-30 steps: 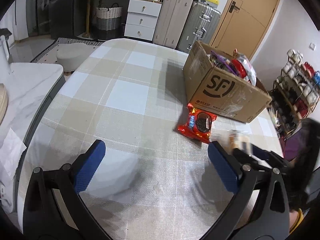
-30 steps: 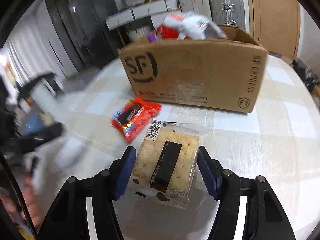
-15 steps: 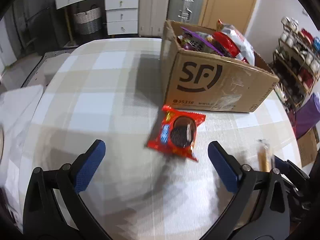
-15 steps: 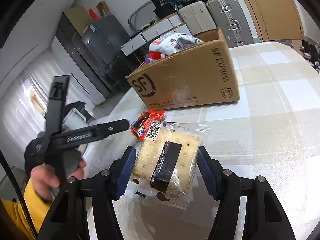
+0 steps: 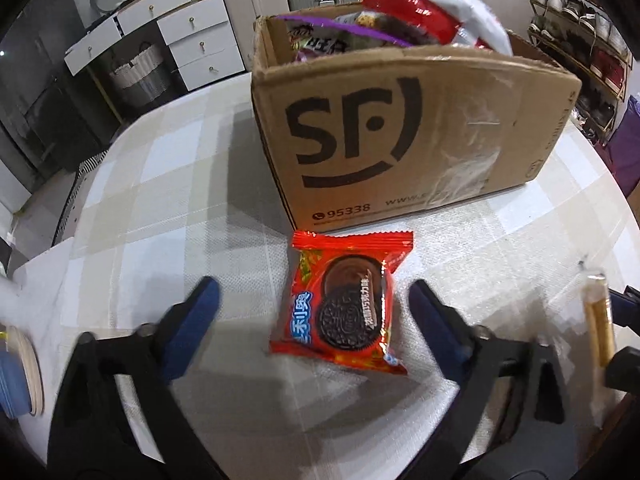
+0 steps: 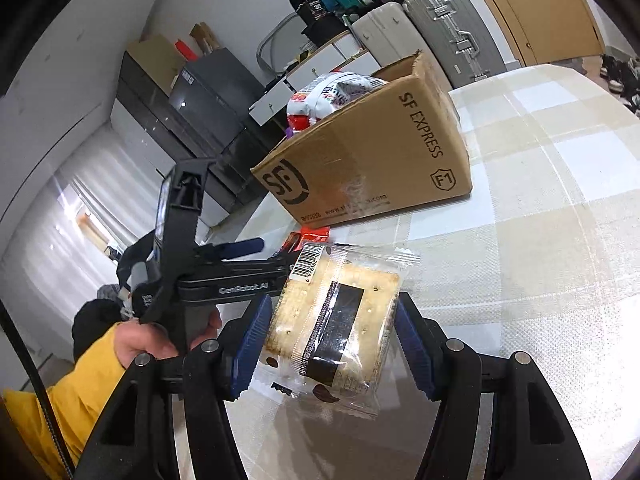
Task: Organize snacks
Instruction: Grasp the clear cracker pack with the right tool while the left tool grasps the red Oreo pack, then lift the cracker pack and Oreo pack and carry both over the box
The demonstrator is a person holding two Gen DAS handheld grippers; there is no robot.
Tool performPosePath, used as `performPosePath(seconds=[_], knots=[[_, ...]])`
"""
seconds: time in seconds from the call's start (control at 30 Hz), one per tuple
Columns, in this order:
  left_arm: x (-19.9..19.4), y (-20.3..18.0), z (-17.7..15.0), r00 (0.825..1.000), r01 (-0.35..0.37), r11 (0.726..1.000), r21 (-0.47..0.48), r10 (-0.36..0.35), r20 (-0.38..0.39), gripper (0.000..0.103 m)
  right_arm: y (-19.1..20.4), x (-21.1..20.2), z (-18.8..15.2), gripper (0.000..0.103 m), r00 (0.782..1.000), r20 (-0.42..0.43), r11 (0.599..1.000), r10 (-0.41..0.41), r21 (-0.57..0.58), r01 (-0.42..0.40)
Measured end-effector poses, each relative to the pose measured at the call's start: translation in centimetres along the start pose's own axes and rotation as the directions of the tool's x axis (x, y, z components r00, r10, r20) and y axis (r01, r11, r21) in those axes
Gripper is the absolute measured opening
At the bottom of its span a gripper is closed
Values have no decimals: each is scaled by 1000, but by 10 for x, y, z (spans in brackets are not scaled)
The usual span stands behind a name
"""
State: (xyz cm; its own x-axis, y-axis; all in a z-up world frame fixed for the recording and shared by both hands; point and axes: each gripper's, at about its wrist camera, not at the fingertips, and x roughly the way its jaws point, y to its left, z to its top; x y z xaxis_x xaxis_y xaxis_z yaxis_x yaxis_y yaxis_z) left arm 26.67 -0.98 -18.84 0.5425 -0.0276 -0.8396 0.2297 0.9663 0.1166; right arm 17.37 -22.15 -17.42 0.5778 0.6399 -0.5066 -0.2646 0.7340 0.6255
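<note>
A red Oreo pack (image 5: 344, 304) lies flat on the checked tablecloth just in front of the SF cardboard box (image 5: 400, 140). My left gripper (image 5: 314, 308) is open, its blue pads on either side of the pack and apart from it. My right gripper (image 6: 330, 334) is shut on a clear-wrapped cracker pack (image 6: 336, 320) and holds it above the table. The cracker pack shows edge-on in the left wrist view (image 5: 598, 320). The box (image 6: 372, 156) holds several snack bags (image 5: 424, 16). The left gripper (image 6: 224, 276) shows in the right wrist view.
The round table (image 6: 540, 200) carries a checked cloth. Suitcases (image 6: 452, 28) and white drawers (image 5: 192, 40) stand behind the box. A shoe rack (image 5: 580, 40) is at the right. A hand in a yellow sleeve (image 6: 132, 344) holds the left gripper.
My left gripper has moved in toward the box, and the Oreo pack now lies between its open fingers. My right gripper has kept the cracker pack and tilted upward and left.
</note>
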Motion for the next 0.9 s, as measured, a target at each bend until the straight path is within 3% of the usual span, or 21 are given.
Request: performPosePath(seconds=[0.07, 0.1, 0.13, 0.27, 0.4, 0.6, 0.77, 0.9], knots=[[6, 3, -1, 1000, 25, 1000, -7, -25, -13, 72, 0, -1, 0, 63, 1000, 4, 1000, 2, 2, -2], [6, 5, -2, 999, 45, 999, -17, -45, -6, 61, 0, -2, 0, 63, 1000, 6, 1000, 2, 1, -2], [5, 8, -2, 998, 65, 997, -32, -66, -3, 42, 1, -2, 0, 63, 1000, 5, 1000, 1, -1, -1], [5, 16, -2, 993, 119, 992, -52, -120, -13, 42, -1, -4, -1, 63, 1000, 12, 1000, 2, 3, -2], [-10, 25, -5, 992, 124, 988, -88, -123, 19, 41, -2, -7, -2, 63, 1000, 24, 1000, -2, 10, 2], [-64, 28, -22, 989, 119, 987, -113, -108, 100, 42, 8, -12, -3, 63, 999, 34, 1000, -21, -12, 21], [-103, 35, -40, 980, 165, 971, -171, -143, 137, 42, 37, -35, 0, 63, 997, 71, 999, -2, -54, 6], [-151, 30, -56, 961, 215, 962, -172, -176, 213, 42, 77, -62, 5, 63, 993, 113, 992, 15, -123, -1]])
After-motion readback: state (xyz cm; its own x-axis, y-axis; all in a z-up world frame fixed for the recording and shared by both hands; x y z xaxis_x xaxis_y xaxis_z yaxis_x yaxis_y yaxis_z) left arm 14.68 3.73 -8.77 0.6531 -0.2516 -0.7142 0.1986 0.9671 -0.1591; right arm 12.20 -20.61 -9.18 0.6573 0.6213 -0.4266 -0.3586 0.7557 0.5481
